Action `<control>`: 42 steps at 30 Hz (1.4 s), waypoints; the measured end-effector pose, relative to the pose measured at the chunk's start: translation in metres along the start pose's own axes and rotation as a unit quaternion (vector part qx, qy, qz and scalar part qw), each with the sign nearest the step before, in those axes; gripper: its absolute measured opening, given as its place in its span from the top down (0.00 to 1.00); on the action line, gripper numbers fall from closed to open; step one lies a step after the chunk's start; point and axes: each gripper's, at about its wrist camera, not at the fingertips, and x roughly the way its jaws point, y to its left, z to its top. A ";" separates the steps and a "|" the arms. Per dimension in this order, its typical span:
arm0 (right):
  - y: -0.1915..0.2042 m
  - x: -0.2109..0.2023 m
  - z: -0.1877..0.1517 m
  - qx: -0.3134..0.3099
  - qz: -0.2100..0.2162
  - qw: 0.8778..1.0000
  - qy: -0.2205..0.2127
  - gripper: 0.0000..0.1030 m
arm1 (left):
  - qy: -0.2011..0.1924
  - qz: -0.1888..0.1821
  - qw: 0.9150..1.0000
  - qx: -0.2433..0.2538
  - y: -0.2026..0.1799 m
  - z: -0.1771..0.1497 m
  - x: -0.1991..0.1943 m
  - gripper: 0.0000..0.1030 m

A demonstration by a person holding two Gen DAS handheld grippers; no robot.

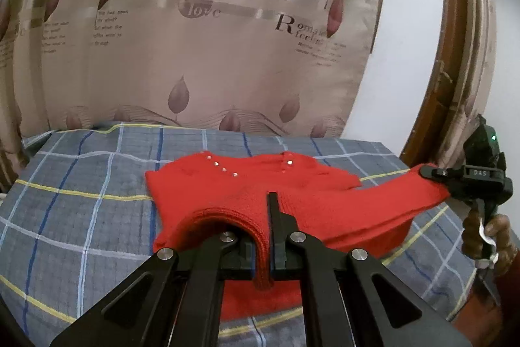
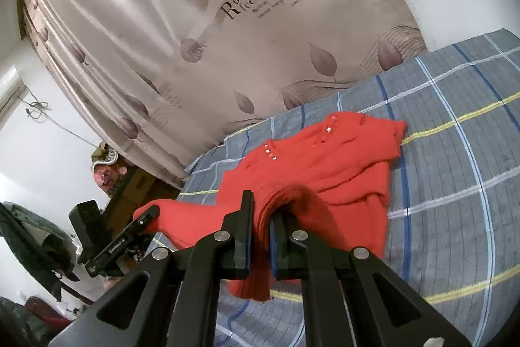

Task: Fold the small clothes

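bed (image 1: 81,200): grey plaid sheet, carries the garment
red knit sweater (image 1: 227,184): on the bed, near hem lifted, far part with studded neckline flat; one side looks folded in already
left tool (image 1: 263,249): clenched on the hem
right tool (image 2: 260,236): clenched on the hem's other corner
progress: mid-fold, I judge; hem not yet laid over the top, final flatten left

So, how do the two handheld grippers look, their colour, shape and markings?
Both are matte black. The left gripper and right gripper have flat fingers on linkage arms with round silver pivot bolts. The right one's side bears white lettering and a green light.
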 end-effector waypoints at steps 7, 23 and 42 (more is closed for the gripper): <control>-0.014 0.020 0.019 0.002 -0.010 1.000 0.004 0.92 | 0.007 0.018 1.000 0.010 0.005 0.005 0.023 0.95; -0.065 0.078 0.041 0.040 -0.021 0.998 0.033 0.92 | 0.049 0.041 0.998 -0.016 0.033 0.010 0.096 0.95; -0.115 0.144 0.067 0.083 -0.024 0.995 0.058 0.92 | 0.085 0.066 0.992 -0.066 0.073 0.019 0.175 0.95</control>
